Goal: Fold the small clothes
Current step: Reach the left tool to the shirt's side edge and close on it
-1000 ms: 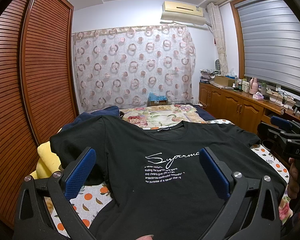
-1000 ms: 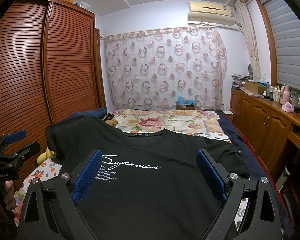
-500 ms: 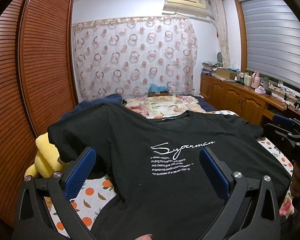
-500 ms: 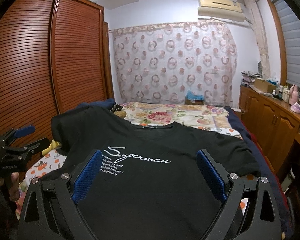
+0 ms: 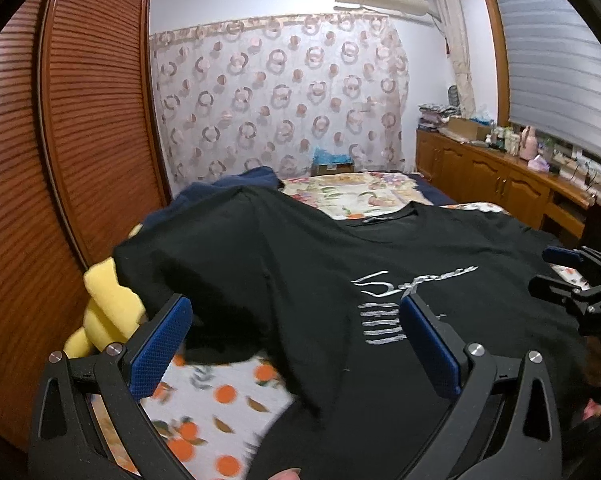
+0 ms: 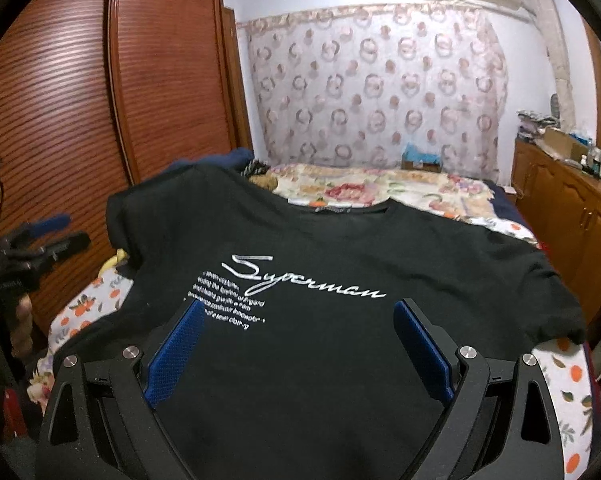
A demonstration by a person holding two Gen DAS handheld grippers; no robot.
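A black T-shirt with white "Superman" lettering lies spread front-up on the bed; it also fills the right wrist view. My left gripper is open and empty above the shirt's left side, near its left sleeve. My right gripper is open and empty above the shirt's lower middle. The right gripper shows at the right edge of the left wrist view. The left gripper shows blurred at the left edge of the right wrist view.
The bed has an orange-print sheet and a floral cover at the far end. A yellow cushion and a brown slatted wardrobe stand on the left. Wooden cabinets line the right wall.
Both grippers have moved forward and lower over the shirt, the left one drifting towards the shirt's left sleeve. Both stay open. The shirt has not moved.
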